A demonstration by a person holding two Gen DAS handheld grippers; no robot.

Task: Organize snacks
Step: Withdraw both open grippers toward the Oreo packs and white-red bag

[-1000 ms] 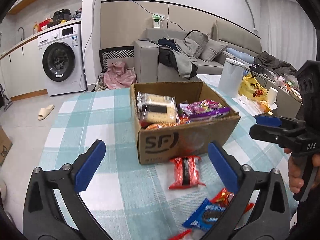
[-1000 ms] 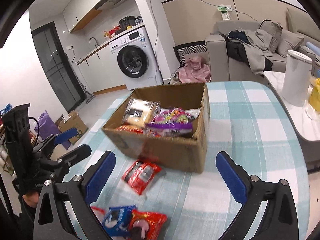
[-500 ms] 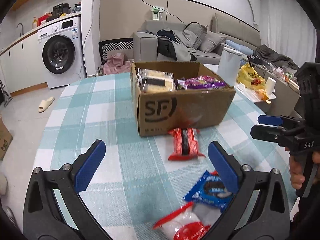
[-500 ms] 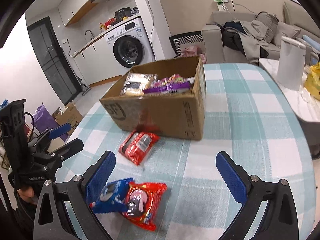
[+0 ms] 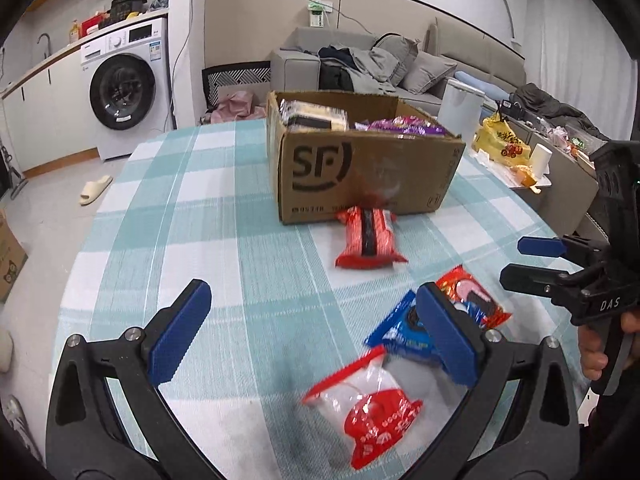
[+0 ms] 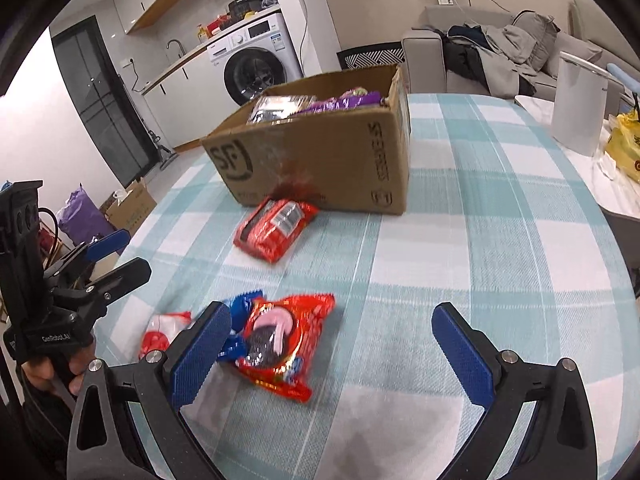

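A cardboard box (image 5: pixel 360 176) (image 6: pixel 320 156) stands on the checked tablecloth and holds several snack packs. A red pack (image 5: pixel 370 238) (image 6: pixel 276 228) lies right in front of it. Nearer me lie a red cookie pack (image 6: pixel 284 336) (image 5: pixel 476 300), a blue pack (image 5: pixel 400 332) (image 6: pixel 240 308) and a clear pack with red print (image 5: pixel 368 404) (image 6: pixel 162 332). My left gripper (image 5: pixel 312 336) hangs open above the clear pack, holding nothing. The right gripper (image 6: pixel 332 356) stands open just right of the red cookie pack, also holding nothing.
A white cylindrical bin (image 6: pixel 576 104) and a yellow bag (image 5: pixel 500 142) stand on a side table at the right. A washing machine (image 5: pixel 128 88) and a sofa (image 5: pixel 360 64) are behind. The table's left edge (image 5: pixel 100 220) drops to the floor.
Both grippers have pulled back and tipped down from the box toward the loose packs near the table's front. The clear pack with red print has come into view. Nothing was taken hold of.
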